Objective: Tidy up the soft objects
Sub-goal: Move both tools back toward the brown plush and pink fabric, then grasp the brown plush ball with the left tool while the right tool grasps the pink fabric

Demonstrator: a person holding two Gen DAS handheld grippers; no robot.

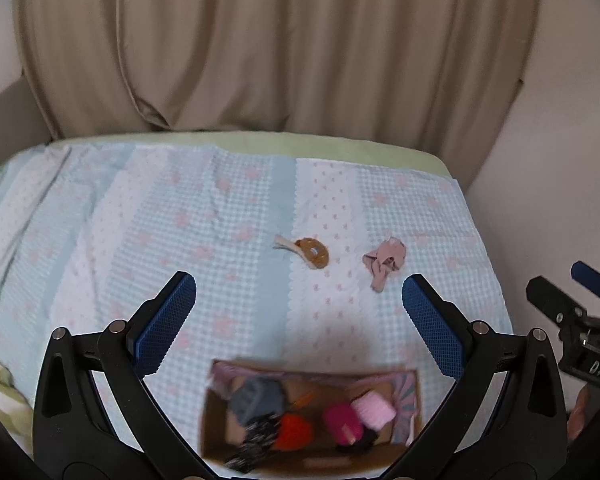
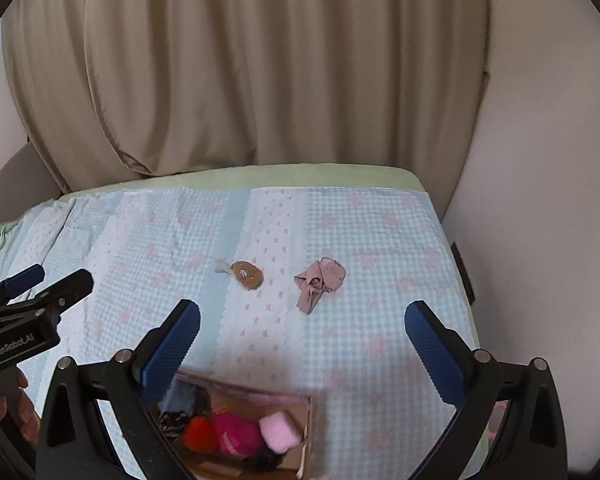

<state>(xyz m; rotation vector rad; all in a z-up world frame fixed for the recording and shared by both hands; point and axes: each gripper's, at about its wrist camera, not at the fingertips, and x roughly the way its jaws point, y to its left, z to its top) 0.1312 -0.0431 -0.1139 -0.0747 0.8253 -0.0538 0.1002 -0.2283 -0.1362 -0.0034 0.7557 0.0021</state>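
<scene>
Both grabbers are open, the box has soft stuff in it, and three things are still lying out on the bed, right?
Nearly. Only two things lie out on the bedspread, not three: the brown doughnut-shaped toy and the crumpled pink cloth. The right wrist view shows this clearly. The left gripper and right gripper are open, and the cardboard box does hold soft things.

Left claw (image 1: 299,286) gapes wide above the cardboard box (image 1: 414,426) holding rolled socks (image 1: 374,410).

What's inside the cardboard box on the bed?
The cardboard box holds rolled soft items: grey, red-orange, magenta, light pink, plus dark pieces. Anything beneath them is covered.
</scene>
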